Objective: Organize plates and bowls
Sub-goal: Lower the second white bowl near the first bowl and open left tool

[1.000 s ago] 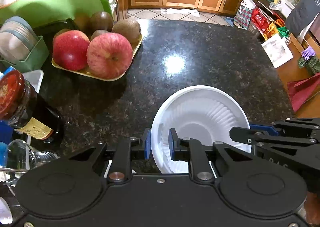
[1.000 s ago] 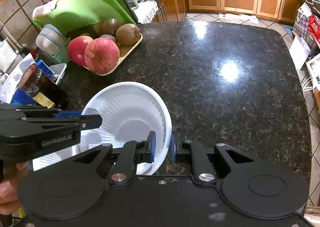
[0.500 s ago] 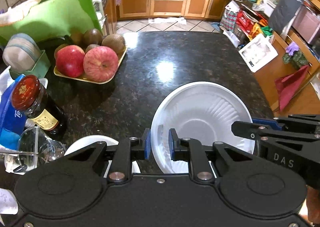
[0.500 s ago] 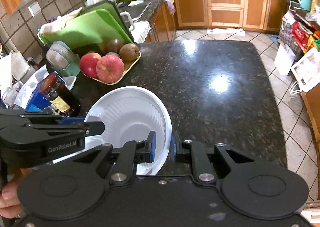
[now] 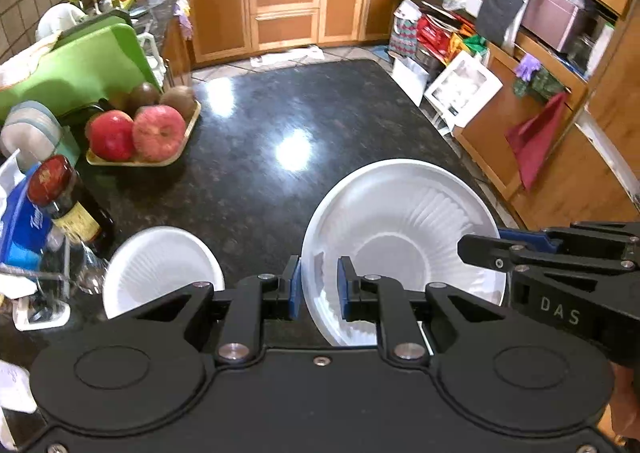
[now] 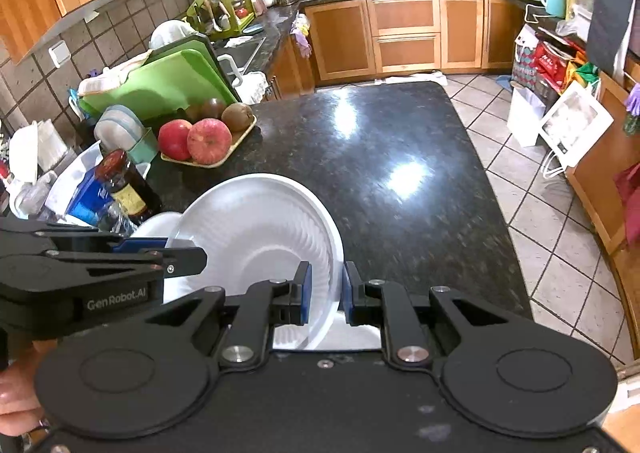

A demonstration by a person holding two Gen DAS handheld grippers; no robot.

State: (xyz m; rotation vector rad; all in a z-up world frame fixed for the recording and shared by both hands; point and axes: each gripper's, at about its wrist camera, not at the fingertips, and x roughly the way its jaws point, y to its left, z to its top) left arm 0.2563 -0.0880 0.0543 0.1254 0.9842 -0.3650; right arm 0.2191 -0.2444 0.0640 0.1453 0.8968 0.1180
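Note:
A white ribbed disposable bowl (image 5: 404, 237) hangs above the black granite counter (image 5: 280, 125), gripped at opposite rims. My left gripper (image 5: 318, 285) is shut on its left rim. My right gripper (image 6: 324, 289) is shut on its right rim, with the bowl (image 6: 260, 229) tilted between the two. Each view shows the other gripper from the side: the right gripper (image 5: 464, 249) and the left gripper (image 6: 200, 257). A second white bowl (image 5: 160, 265) sits on the counter below and to the left, partly hidden by the held bowl in the right wrist view (image 6: 156, 225).
A tray of apples and kiwis (image 5: 144, 133) stands at the counter's left, before a green cutting board (image 5: 80, 73). A dark sauce bottle (image 5: 68, 201), a blue pack (image 5: 20, 229) and a glass jar (image 5: 60, 273) crowd the near left. The counter's right edge (image 6: 500, 213) drops to tiled floor.
Both grippers have risen and pulled back with the bowl held between them. The second white bowl on the counter has come into view below left.

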